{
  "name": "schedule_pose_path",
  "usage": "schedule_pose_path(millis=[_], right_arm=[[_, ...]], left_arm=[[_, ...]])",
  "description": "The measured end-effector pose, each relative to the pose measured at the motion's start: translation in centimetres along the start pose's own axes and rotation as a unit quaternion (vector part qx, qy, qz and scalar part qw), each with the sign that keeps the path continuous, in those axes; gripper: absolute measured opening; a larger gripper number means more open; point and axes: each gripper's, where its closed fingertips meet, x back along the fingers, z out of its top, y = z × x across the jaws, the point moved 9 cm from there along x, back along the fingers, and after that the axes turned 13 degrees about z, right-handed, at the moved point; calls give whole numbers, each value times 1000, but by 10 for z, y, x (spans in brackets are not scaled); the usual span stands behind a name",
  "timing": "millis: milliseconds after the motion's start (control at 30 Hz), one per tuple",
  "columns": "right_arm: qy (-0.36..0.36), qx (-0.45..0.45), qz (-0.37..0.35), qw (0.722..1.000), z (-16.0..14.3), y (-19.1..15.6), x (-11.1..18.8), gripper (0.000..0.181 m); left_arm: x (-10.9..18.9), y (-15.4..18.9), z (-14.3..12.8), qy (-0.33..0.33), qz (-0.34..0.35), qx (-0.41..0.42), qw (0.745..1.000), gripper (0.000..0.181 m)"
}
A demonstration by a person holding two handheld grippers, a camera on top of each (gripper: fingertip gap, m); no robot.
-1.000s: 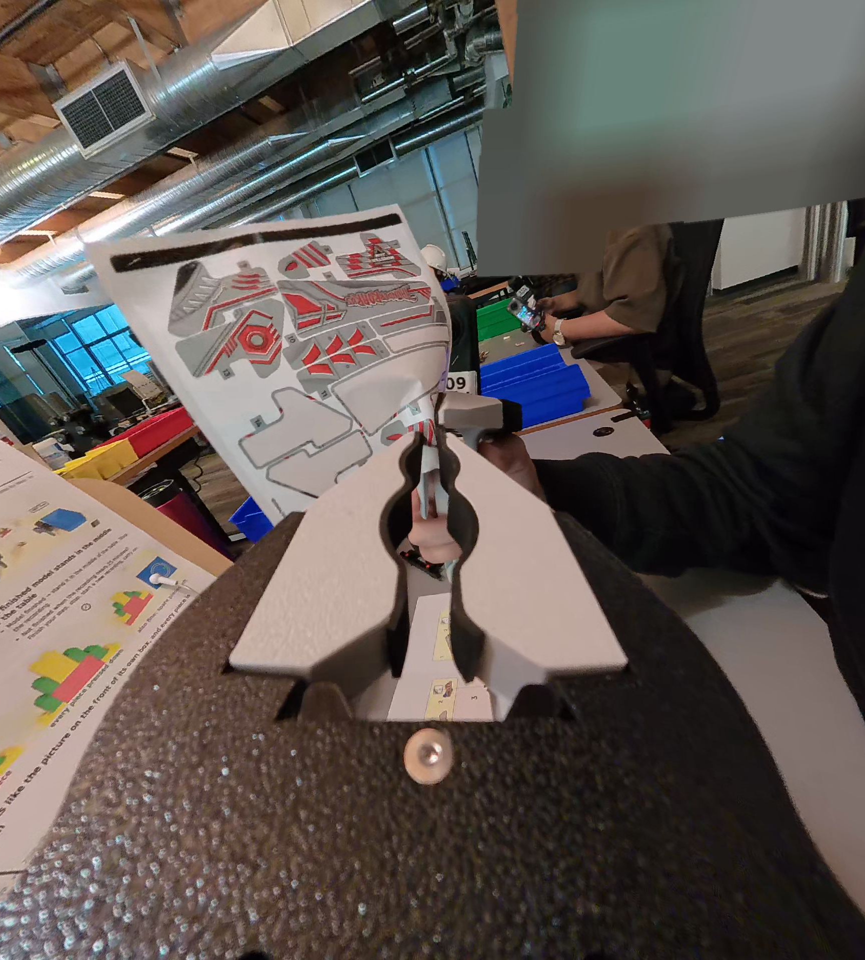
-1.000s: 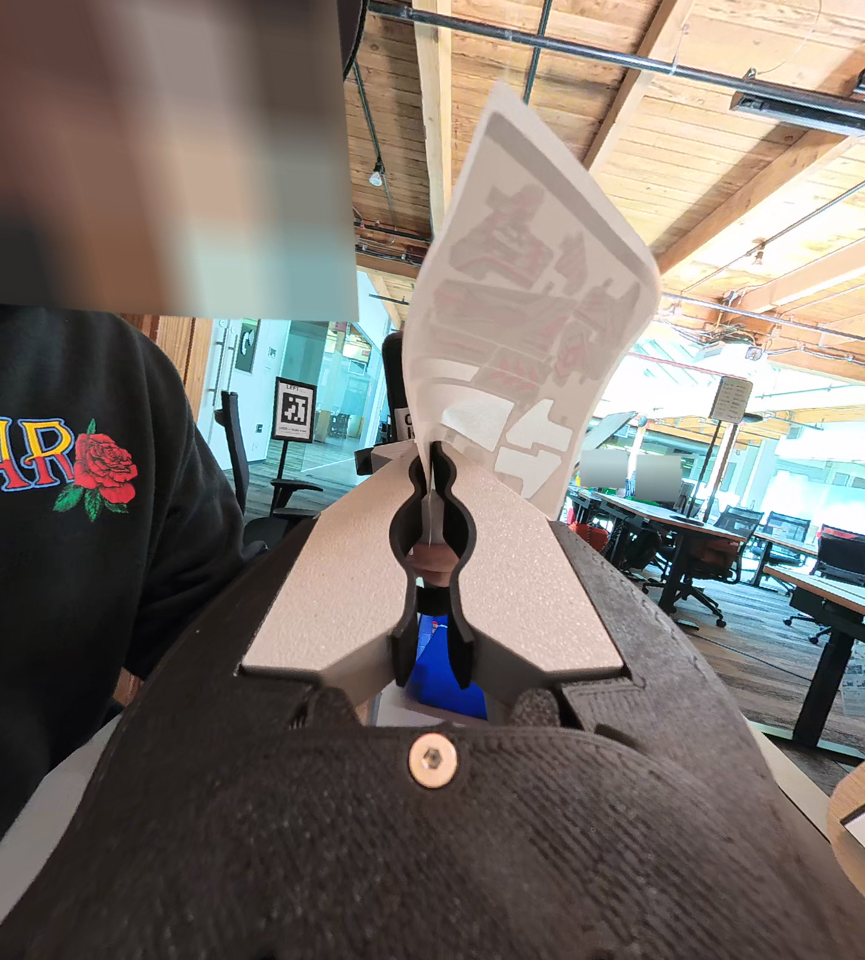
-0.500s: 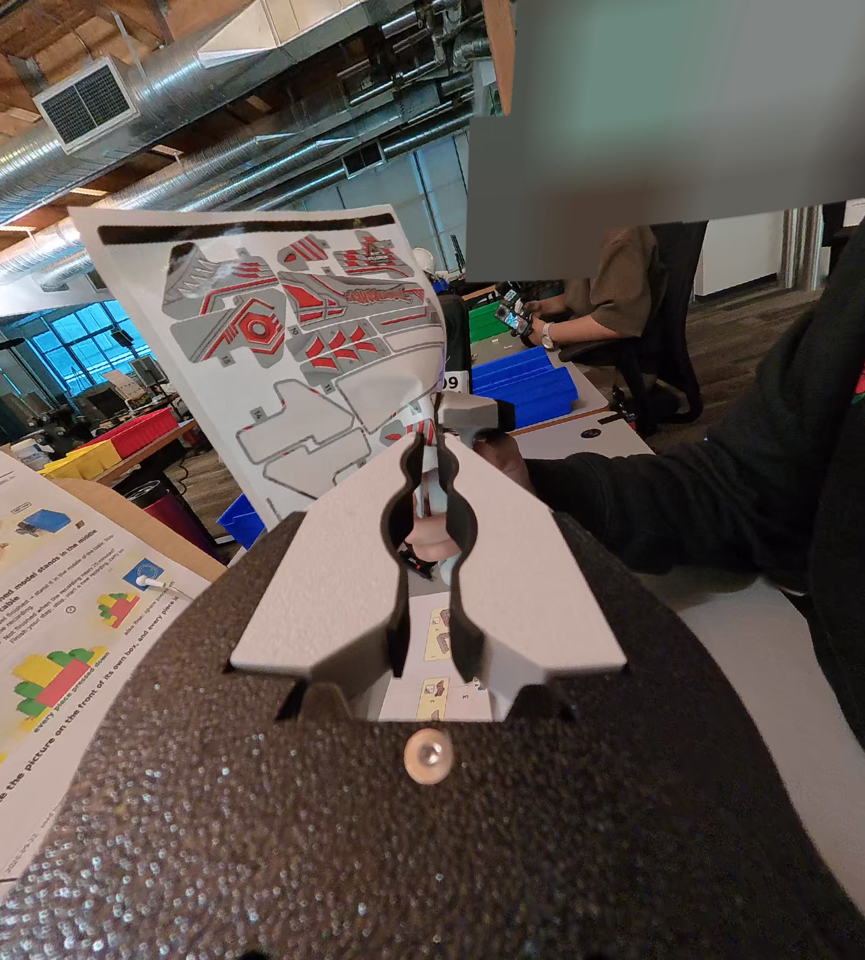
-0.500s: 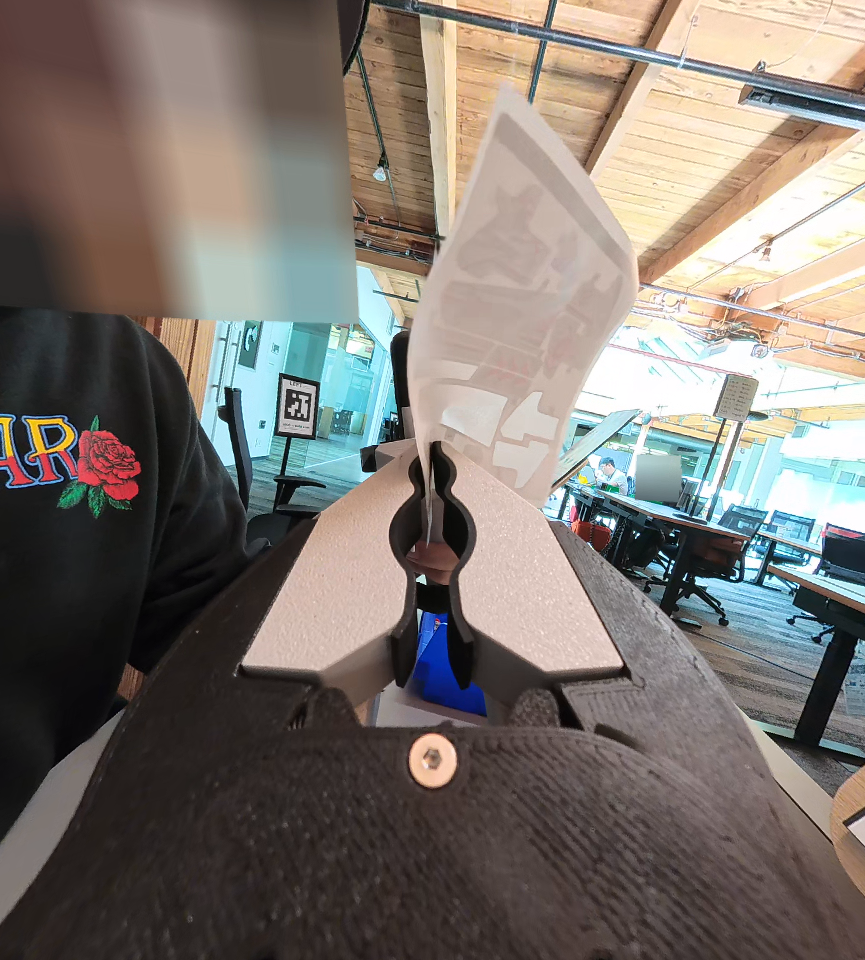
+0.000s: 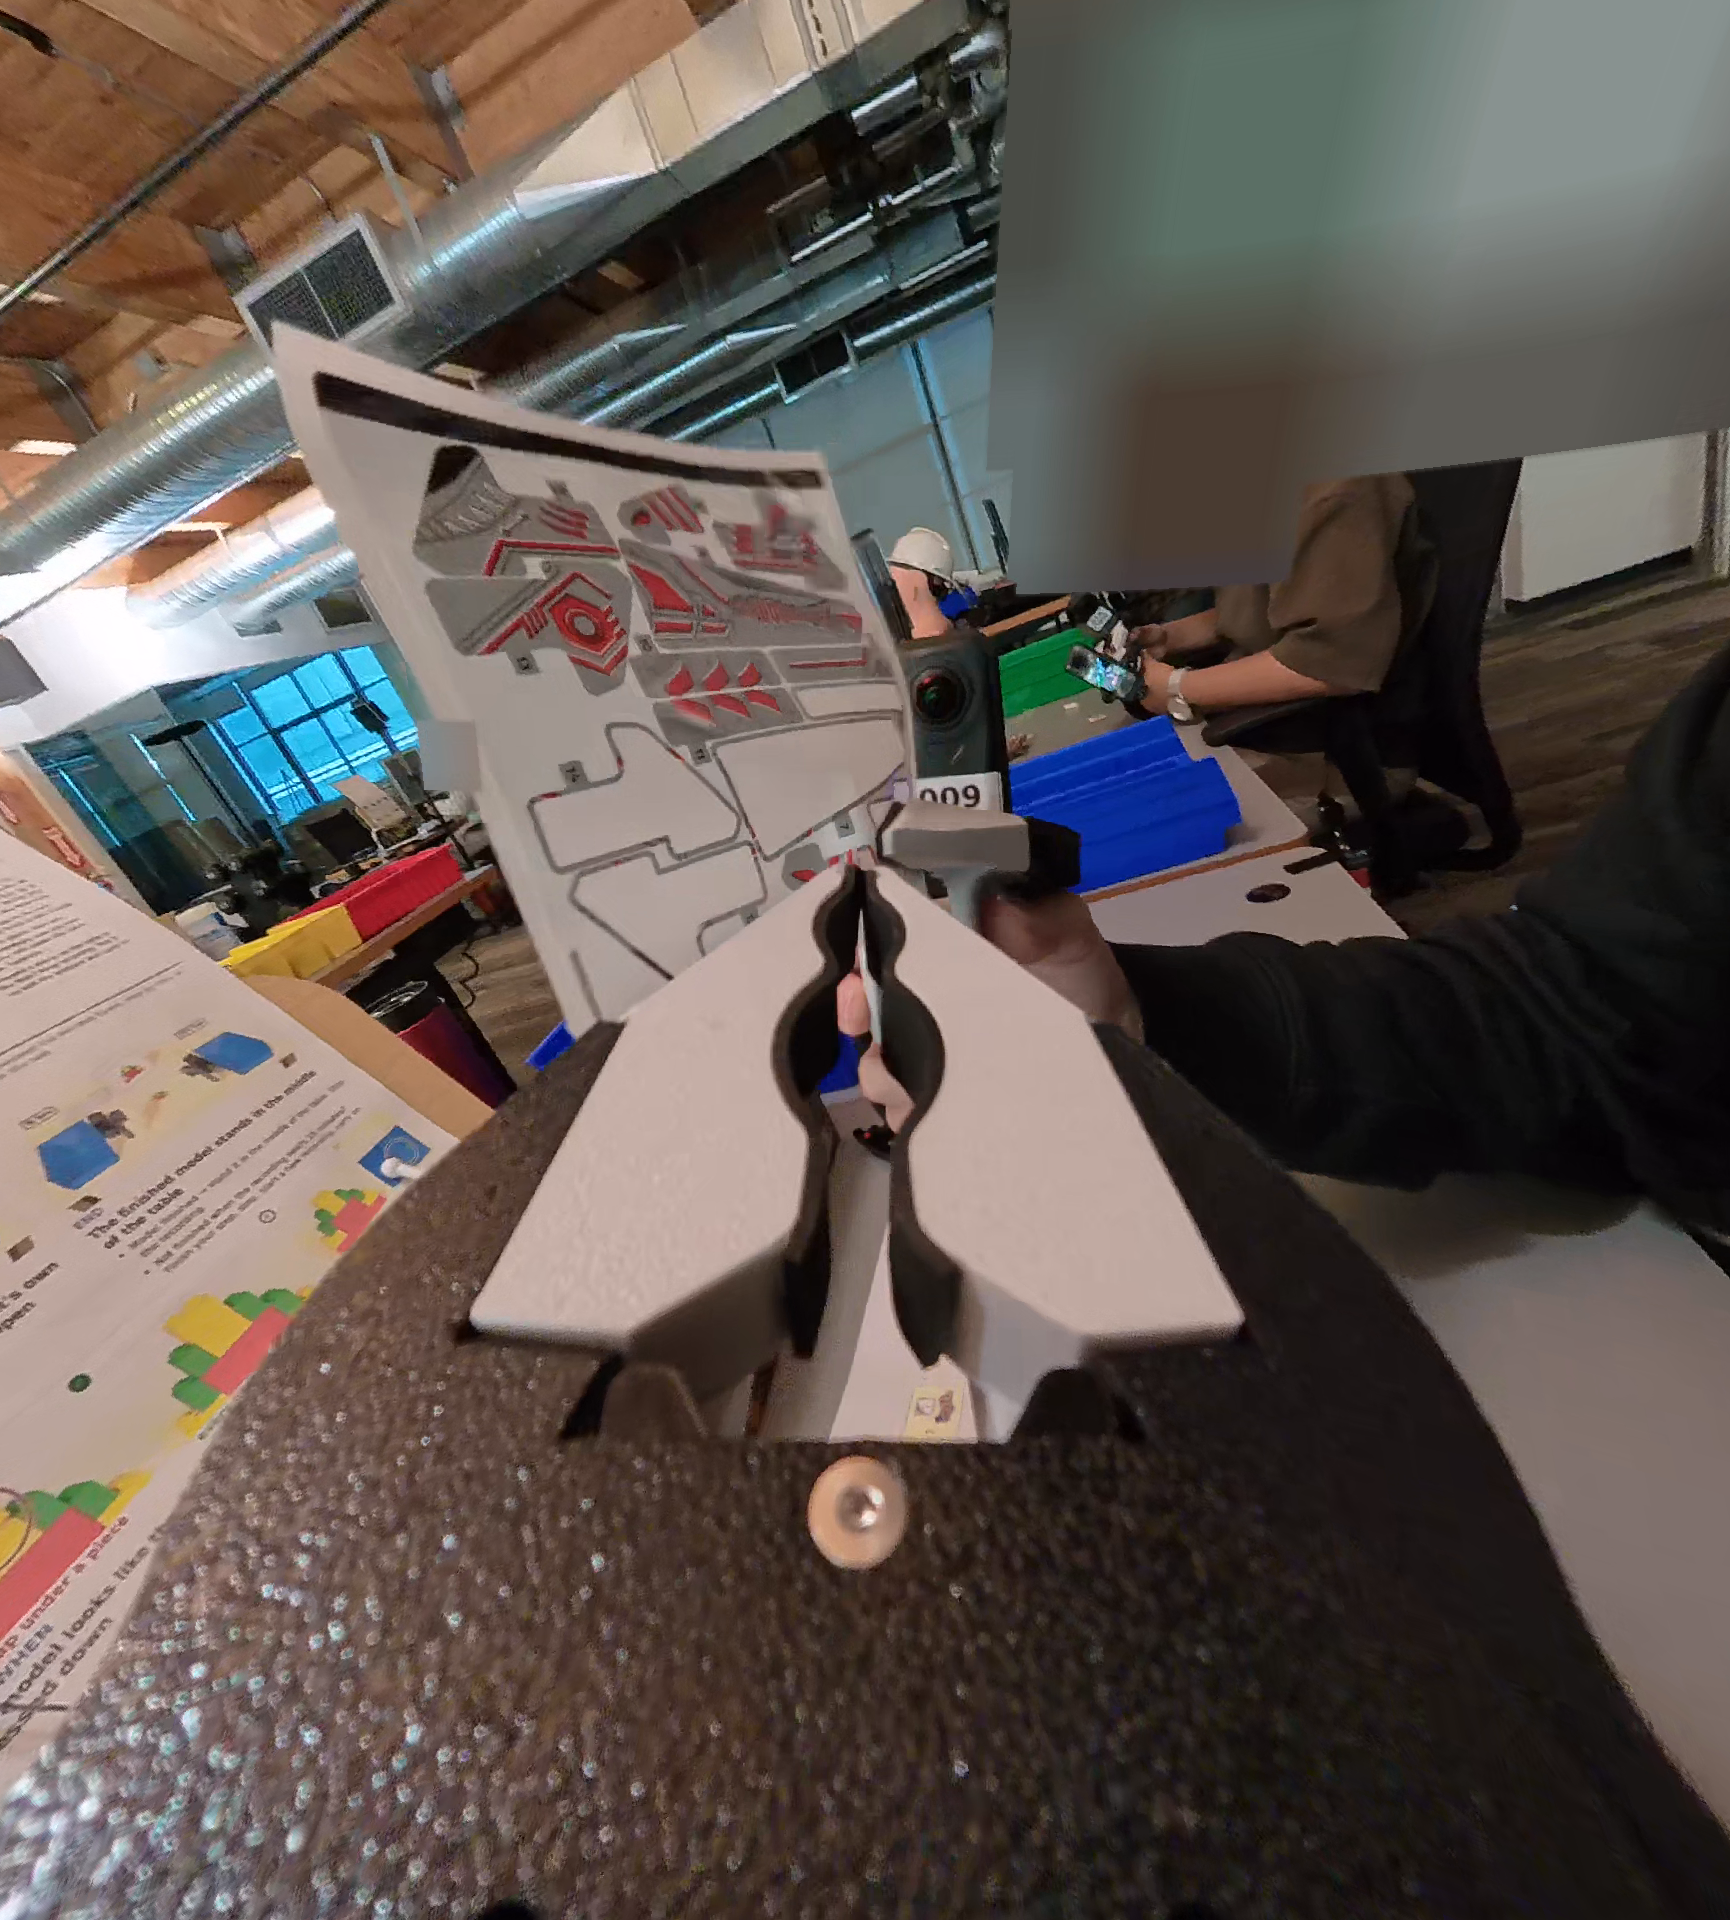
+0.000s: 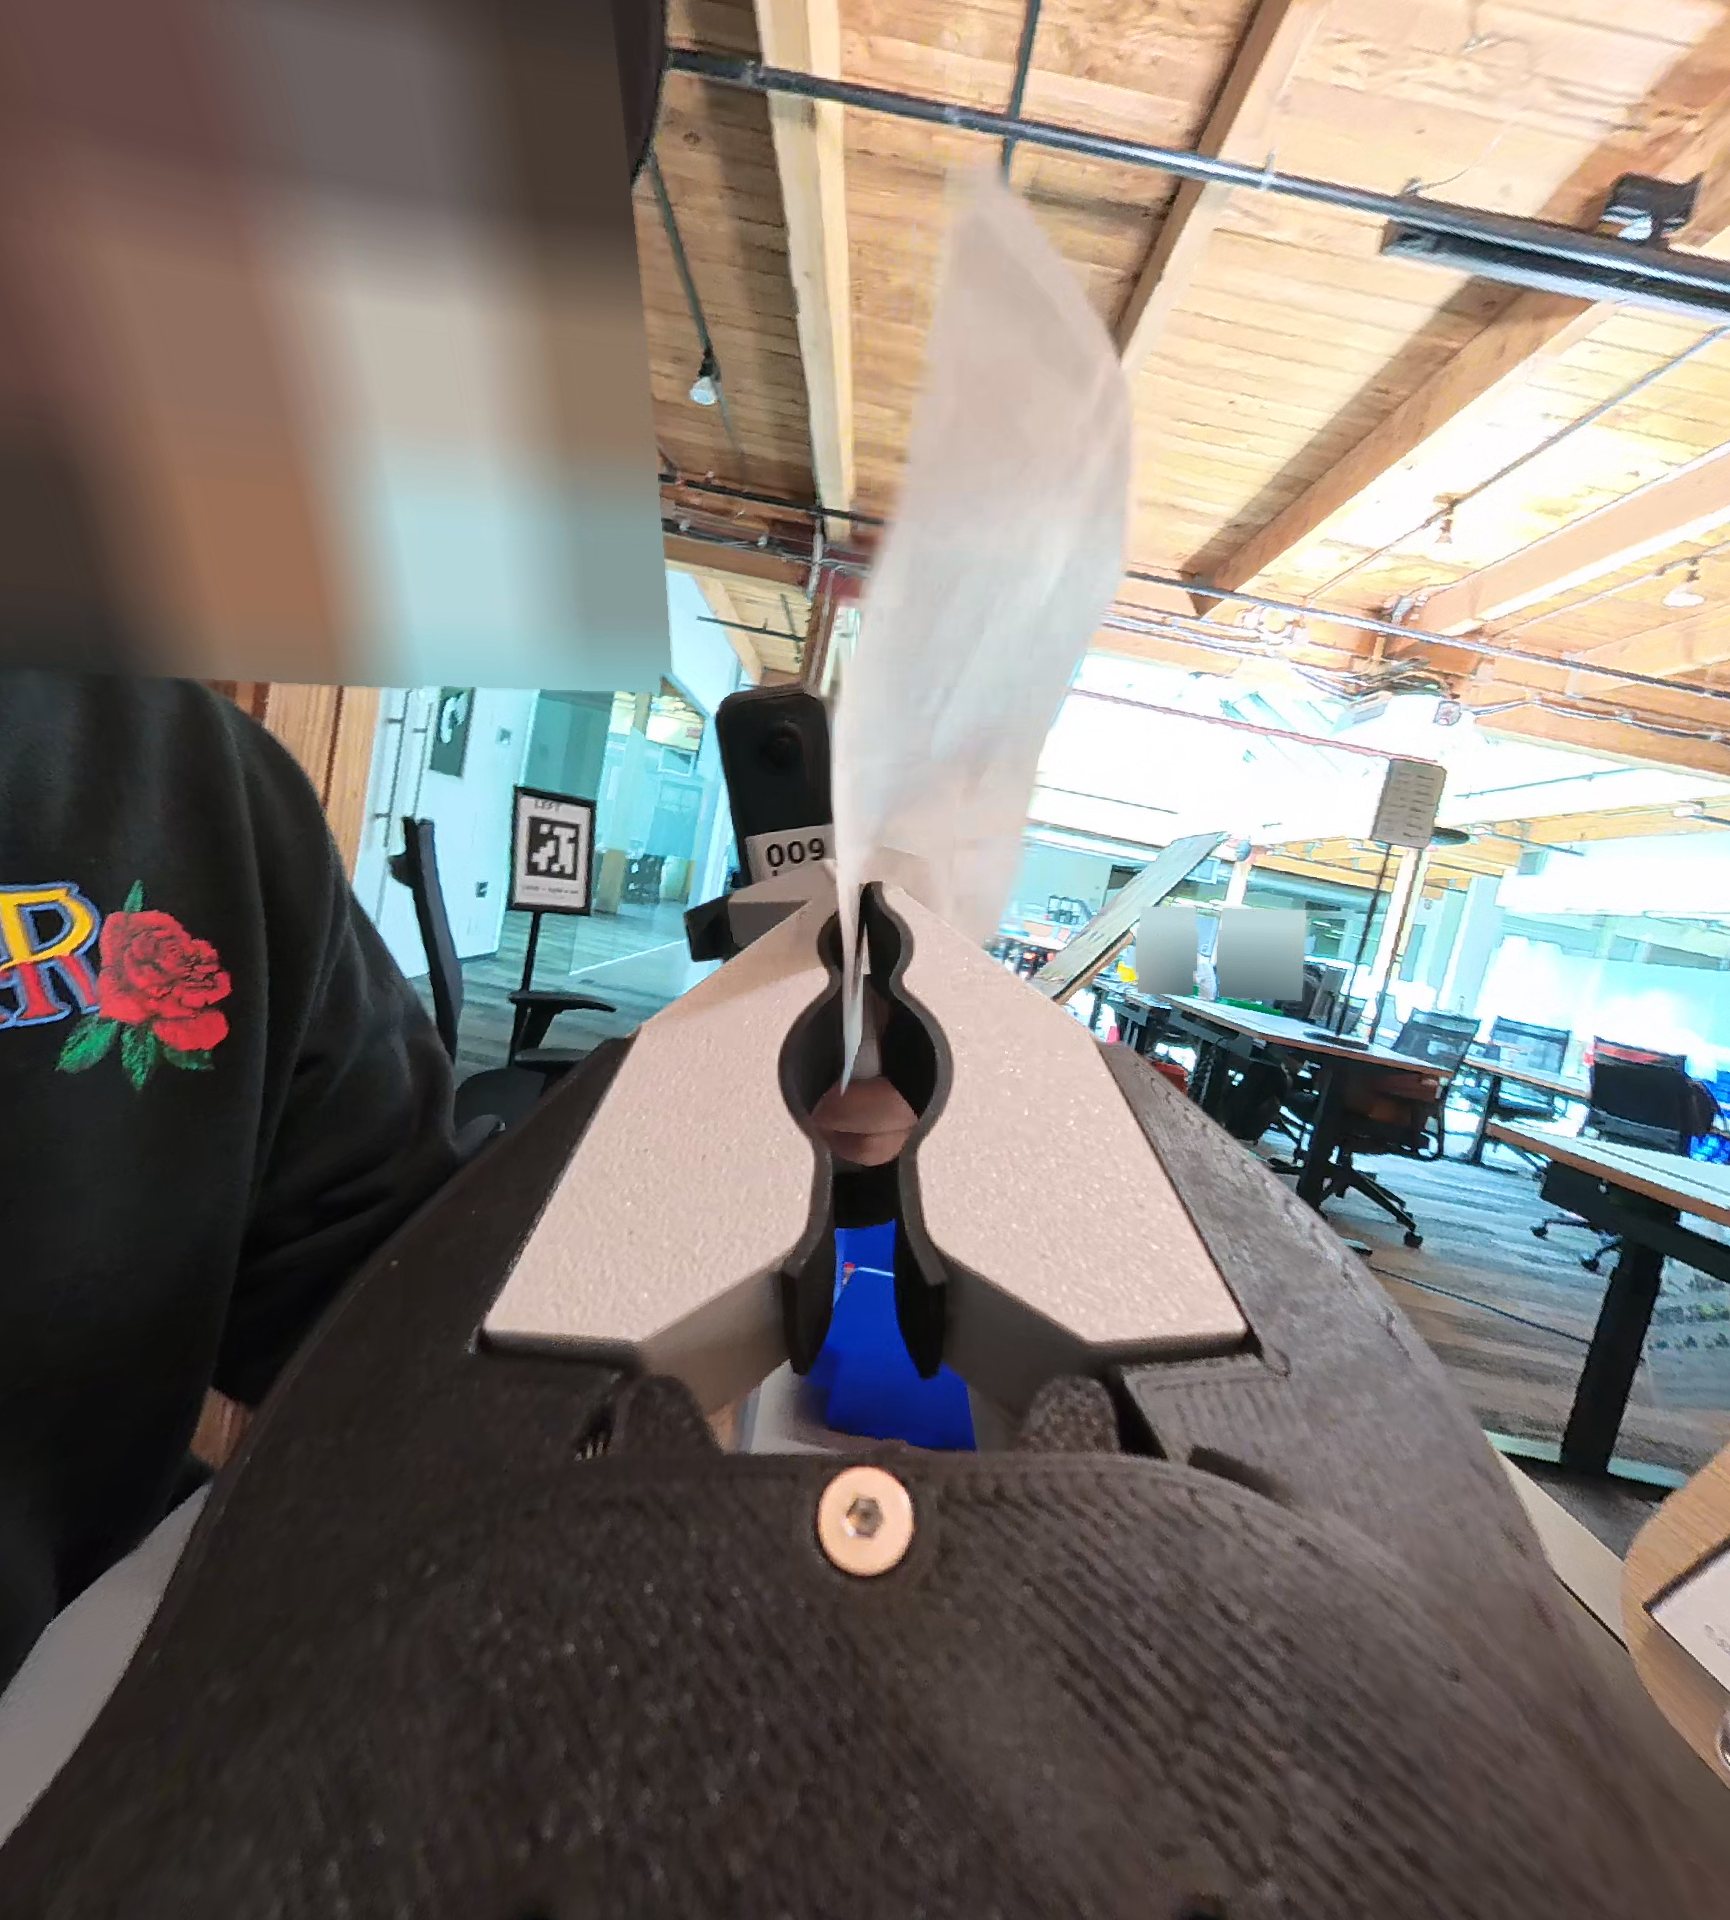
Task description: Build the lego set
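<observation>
Both grippers, left (image 5: pixel 859 894) and right (image 6: pixel 863 904), clamp the sticker sheet's (image 5: pixel 632 665) bottom edge; pulling apart could tear it.

The sticker sheet (image 6: pixel 986 623) has turned nearly edge-on to the right wrist view and blurred.
</observation>
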Motion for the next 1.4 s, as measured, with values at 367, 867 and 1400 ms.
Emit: schedule_pose_path(millis=[367, 867, 1400], right_arm=[[16, -60, -97, 993, -2, 17, 13, 0], [-98, -372, -301, 873, -2, 87, 116, 0], [-279, -445, -504, 686, -20, 111, 188, 41]], left_arm=[[10, -21, 5, 38, 61, 61, 996, 0], [20, -35, 2, 34, 89, 78, 992, 0], [17, -44, -15, 29, 82, 118, 989, 0]])
